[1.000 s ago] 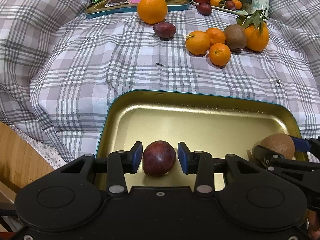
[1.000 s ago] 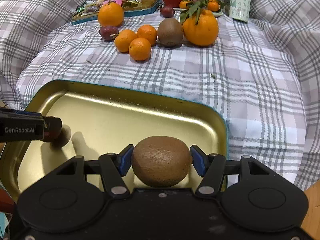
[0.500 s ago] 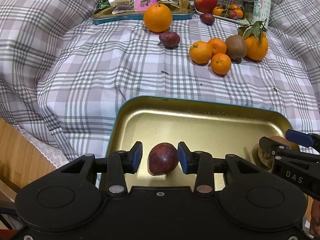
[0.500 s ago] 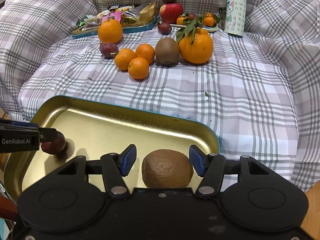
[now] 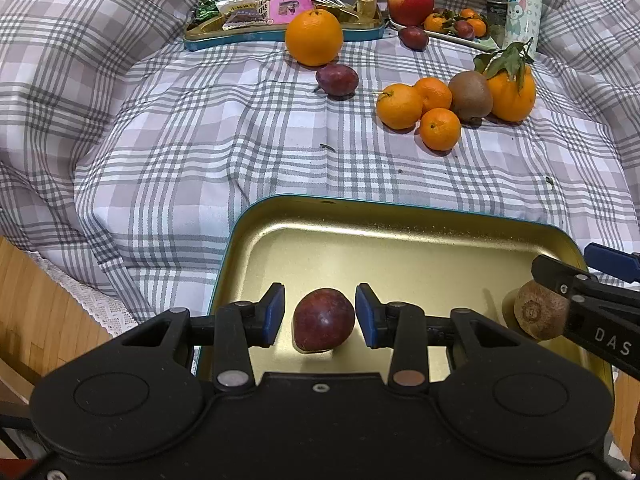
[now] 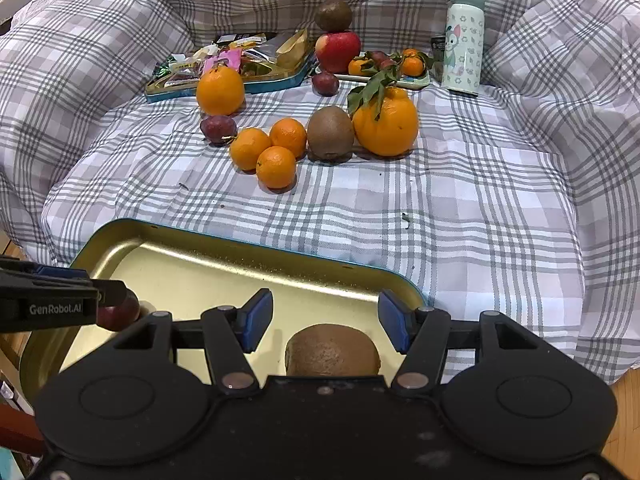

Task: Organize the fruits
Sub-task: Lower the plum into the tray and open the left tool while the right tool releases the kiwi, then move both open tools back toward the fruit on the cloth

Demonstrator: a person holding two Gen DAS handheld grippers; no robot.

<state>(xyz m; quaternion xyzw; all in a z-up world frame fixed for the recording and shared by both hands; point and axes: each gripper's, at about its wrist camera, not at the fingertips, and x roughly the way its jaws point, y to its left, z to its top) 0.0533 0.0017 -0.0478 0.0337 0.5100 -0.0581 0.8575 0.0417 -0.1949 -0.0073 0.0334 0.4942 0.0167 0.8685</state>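
Left tongs [image 5: 320,314]: jaws apart, blue pads clear on both sides of a dark red plum [image 5: 324,319] that rests on the floor of the gold tray [image 5: 400,216]. Right tongs [image 6: 325,320]: jaws wide, pads clear of the kiwi [image 6: 333,350], which lies on the tray floor below and between them; its near part is hidden by the tongs' body.

The left view shows the kiwi from its end [image 5: 538,315], at the tray's right side, partly behind one finger of the right tongs [image 5: 576,288]. The right view shows only a sliver of the plum [image 6: 120,314] behind the left tongs [image 6: 60,300] at the tray's left.

Beyond the tray, on the checked cloth [image 6: 460,208]: three mandarins [image 6: 276,166] touching one another, a second kiwi [image 6: 330,132] beside them, a leafy orange [image 6: 385,126], a plain orange [image 6: 220,90] and a second plum [image 6: 218,128].

At the back stand a snack tray [image 6: 224,92], a plate [image 6: 418,80] of small fruit, an apple [image 6: 338,51] and a bottle [image 6: 464,38]. The right view shows the whole bottle and a dark fruit [image 6: 333,16] on top of the apple; the left view crops both at the frame's edge.
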